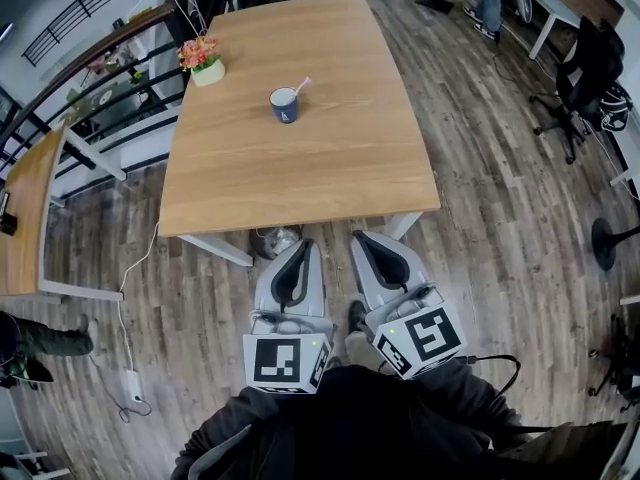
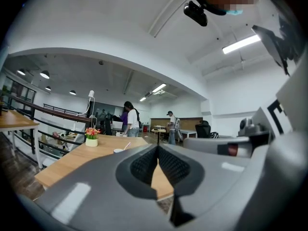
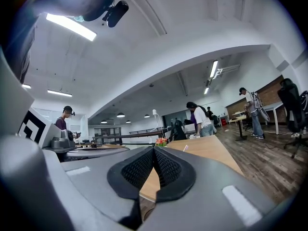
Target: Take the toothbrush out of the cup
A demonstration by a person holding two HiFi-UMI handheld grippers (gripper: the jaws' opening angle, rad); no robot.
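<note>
While left claw and right claw are closed empty, a flower pot stands near the cup.

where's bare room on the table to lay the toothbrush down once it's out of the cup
The whole near half of the table, from the cup to the front edge, is bare. So is the strip right of the cup, out to the right edge. Only the far left corner is taken, by the flower pot.
</note>
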